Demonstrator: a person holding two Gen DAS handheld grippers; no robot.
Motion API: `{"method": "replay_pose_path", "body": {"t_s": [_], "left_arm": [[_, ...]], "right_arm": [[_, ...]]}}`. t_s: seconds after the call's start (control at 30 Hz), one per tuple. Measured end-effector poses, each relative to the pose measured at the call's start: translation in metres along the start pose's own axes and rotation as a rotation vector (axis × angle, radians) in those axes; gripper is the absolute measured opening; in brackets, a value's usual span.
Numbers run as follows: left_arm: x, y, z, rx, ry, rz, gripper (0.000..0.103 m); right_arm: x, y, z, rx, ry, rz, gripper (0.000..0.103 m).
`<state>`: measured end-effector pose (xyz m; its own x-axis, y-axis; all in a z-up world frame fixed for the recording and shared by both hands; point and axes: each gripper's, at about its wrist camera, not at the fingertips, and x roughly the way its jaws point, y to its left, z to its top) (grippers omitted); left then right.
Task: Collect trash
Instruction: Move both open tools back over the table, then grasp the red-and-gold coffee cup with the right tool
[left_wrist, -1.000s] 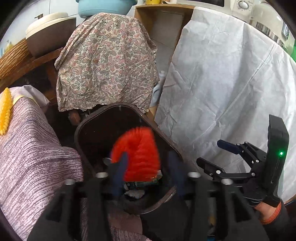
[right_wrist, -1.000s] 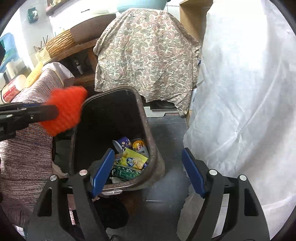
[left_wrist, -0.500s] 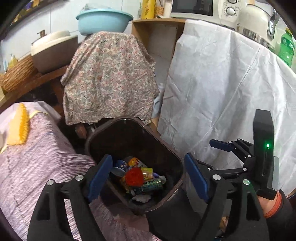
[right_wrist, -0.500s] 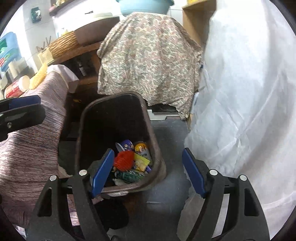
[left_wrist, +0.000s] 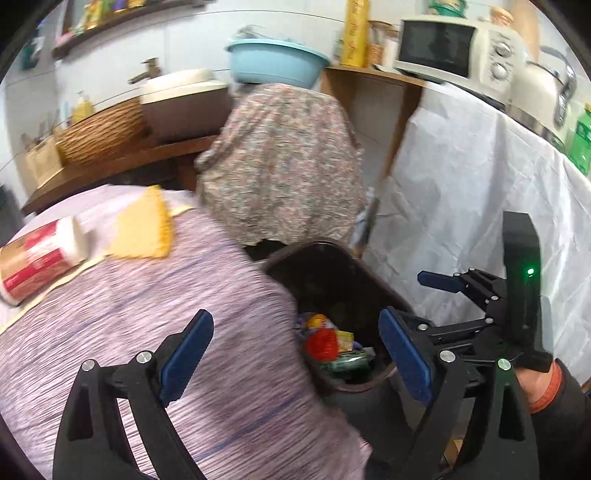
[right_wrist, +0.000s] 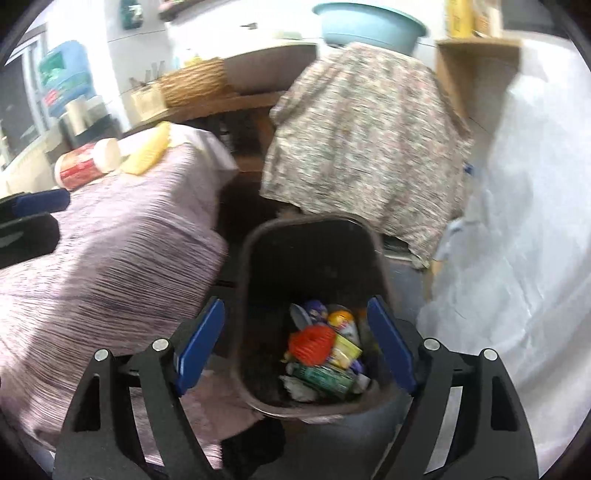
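The left hand-held gripper (left_wrist: 295, 350) is released, its blue pads spread wide with nothing between them, above the near edge of the desk (left_wrist: 129, 332) draped in a striped purple cloth. The right hand-held gripper (right_wrist: 295, 343) is likewise released and empty, directly over the brown trash bin (right_wrist: 258, 254). A red ridged piece of trash (right_wrist: 312, 341) lies inside the bin on top of cans and wrappers. On the far left of the desk lie a red-and-white tube (left_wrist: 33, 262) and a yellow sponge (left_wrist: 144, 229).
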<state>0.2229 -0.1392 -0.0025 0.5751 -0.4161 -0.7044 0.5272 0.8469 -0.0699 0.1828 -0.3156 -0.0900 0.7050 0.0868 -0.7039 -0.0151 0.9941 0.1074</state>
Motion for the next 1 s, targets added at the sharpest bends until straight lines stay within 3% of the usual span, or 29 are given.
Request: {"method": "replay_pose_path", "body": {"t_s": [0.23, 0.6, 0.83, 1.0], "left_arm": [[-0.042, 0.05, -0.016, -0.05, -0.051, 0.134, 0.096], [-0.103, 0.144, -0.058, -0.188, -0.078, 0.385, 0.098], [-0.128, 0.199, -0.083, -0.295, -0.072, 0.46, 0.098], [-0.137, 0.219, -0.095, -0.337, -0.08, 0.464, 0.098]], "right_arm": [[0.001, 0.058, 0.038, -0.124, -0.027, 0.123, 0.081], [0.018, 0.187, 0.096, -0.437, -0.017, 0.34, 0.083], [0.05, 0.271, 0.13, -0.624, 0.005, 0.381, 0.087], [0.084, 0.339, 0.162, -0.829, -0.016, 0.322, 0.093]]}}
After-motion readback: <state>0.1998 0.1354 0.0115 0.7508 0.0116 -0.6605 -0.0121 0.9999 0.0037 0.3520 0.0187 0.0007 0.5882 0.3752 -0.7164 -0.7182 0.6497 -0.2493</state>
